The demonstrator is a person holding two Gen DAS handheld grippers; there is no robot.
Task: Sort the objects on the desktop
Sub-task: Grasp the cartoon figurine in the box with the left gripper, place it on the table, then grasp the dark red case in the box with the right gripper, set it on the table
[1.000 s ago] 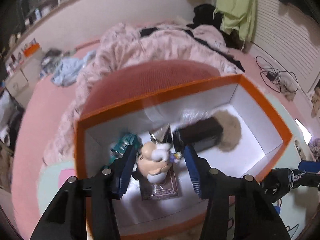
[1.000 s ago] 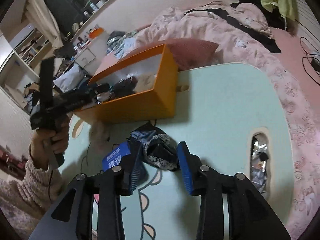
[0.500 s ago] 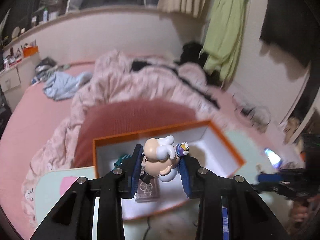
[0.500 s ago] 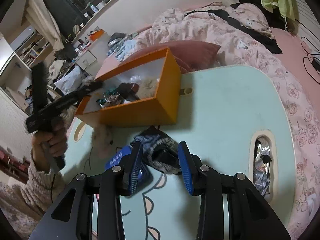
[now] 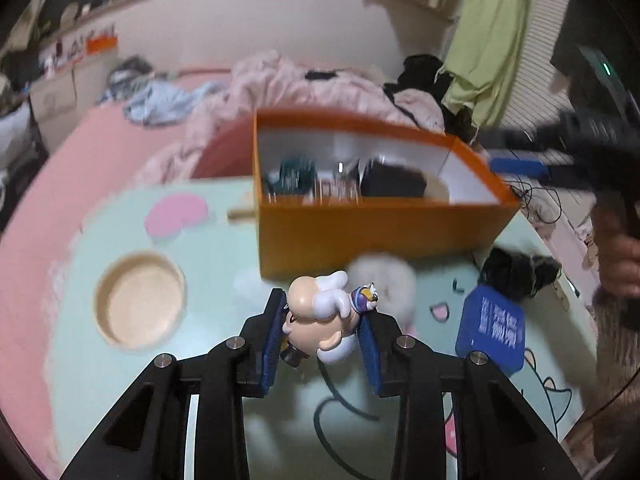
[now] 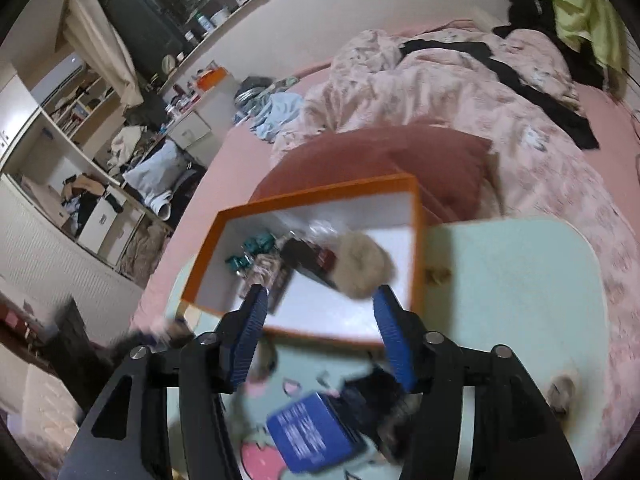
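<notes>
Bedroom setting. A bed covered by a crumpled pink floral quilt (image 6: 440,92) is seen beyond a pale green cartoon-printed tabletop (image 5: 192,264). Cluttered white open shelving (image 6: 60,136) is placed at far left; a lime-green hanging garment (image 5: 492,36) is seen at far right.

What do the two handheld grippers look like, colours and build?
Both the left gripper and right gripper have matte black angular frames with triangular cut-outs and silver round bolts. Each has two fingers faced with blue ribbed pads. No cables or markings show.
</notes>
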